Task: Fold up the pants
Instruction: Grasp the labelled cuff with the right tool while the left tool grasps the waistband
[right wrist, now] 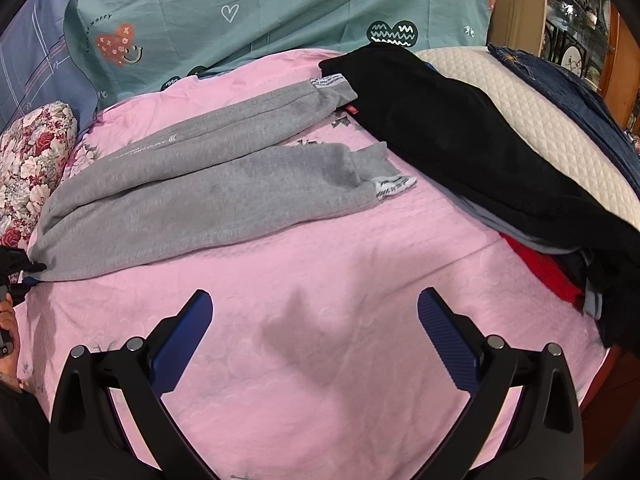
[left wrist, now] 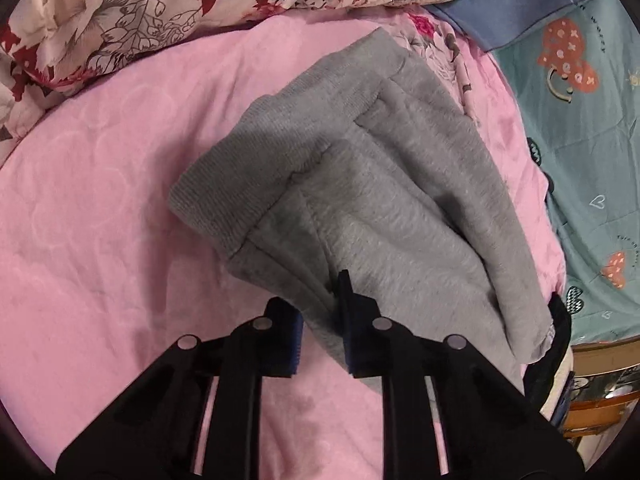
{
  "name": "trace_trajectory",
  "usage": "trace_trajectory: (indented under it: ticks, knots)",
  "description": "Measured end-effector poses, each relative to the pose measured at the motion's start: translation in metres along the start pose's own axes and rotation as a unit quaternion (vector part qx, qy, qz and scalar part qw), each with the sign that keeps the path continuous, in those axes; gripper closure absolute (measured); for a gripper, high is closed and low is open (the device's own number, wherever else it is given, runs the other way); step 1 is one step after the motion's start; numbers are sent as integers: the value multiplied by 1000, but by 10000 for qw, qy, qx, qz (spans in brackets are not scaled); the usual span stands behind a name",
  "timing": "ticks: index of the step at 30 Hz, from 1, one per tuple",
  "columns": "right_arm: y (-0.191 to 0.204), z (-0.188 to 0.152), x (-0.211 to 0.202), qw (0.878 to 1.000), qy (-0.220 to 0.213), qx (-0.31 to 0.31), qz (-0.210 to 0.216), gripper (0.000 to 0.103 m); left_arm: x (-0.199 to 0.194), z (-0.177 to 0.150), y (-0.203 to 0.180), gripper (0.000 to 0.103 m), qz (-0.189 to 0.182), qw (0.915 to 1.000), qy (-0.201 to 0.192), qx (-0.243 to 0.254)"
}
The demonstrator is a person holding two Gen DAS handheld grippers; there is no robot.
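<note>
Pants are lying flat on the pink quilt, legs reaching toward black clothes. Left gripper is pinching their waist edge; right gripper is hovering, jaws spread wide, grasping nothing.

grey pants edge hidden between left gripper fingers

Item count: one pair of grey sweatpants, two legs; one black garment; one pair of jeans; one floral quilt; two hand-held grippers: left hand-held gripper, right hand-held gripper.
</note>
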State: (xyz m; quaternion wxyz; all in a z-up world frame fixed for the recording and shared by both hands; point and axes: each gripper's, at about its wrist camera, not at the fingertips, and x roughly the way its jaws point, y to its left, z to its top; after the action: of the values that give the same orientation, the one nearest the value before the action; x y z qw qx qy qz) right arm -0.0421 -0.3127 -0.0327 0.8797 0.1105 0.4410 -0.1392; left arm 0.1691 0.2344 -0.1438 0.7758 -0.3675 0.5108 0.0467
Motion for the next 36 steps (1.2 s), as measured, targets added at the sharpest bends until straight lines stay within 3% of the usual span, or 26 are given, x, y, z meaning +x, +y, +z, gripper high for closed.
trace_trajectory:
  ticks: [4,7,11,13,14,16,17,19,21,24,29,36]
  knots:
    - [-32,39,27,9982,545,215,143,1,-3,-10,10,90,-252,9991,-318,85]
    - [-50,68,68,9947,954,384,-55,1,-3,-9,10,90,-283,9991,-299,71]
    - [-65,87,122,9878,1344,780,-7,1,-4,-11,11,90,-271,9991,-290,160]
    - [-72,85,146,9764,1724,1261,305,1,-3,-10,13,90,-323,9990,-259,145]
    - [-72,82,156,9680,1869,1529,679,1,-4,-10,15,90,-352,9990,-245,133]
    - [-68,81,165,9629,1879,1689,945,3,-4,-10,16,90,-357,9990,-237,140]
    - [-65,82,167,9642,1800,1706,942,11,-4,-10,14,90,-309,9990,-249,183]
    - [-62,87,169,9714,1591,1655,605,73,-3,-11,10,90,-191,9990,-290,267]
    - [-72,87,172,9688,1442,1891,696,88,-4,-12,6,91,-109,9989,-345,302]
    - [-86,79,162,9589,1295,2320,991,94,-12,-15,4,93,-63,9981,-488,368]
    - [-78,75,89,9769,821,1637,1098,94,-49,-35,3,94,-133,9943,-839,647]
    - [-93,34,31,9841,785,1274,960,94,-92,-66,40,94,-389,9958,-549,627]
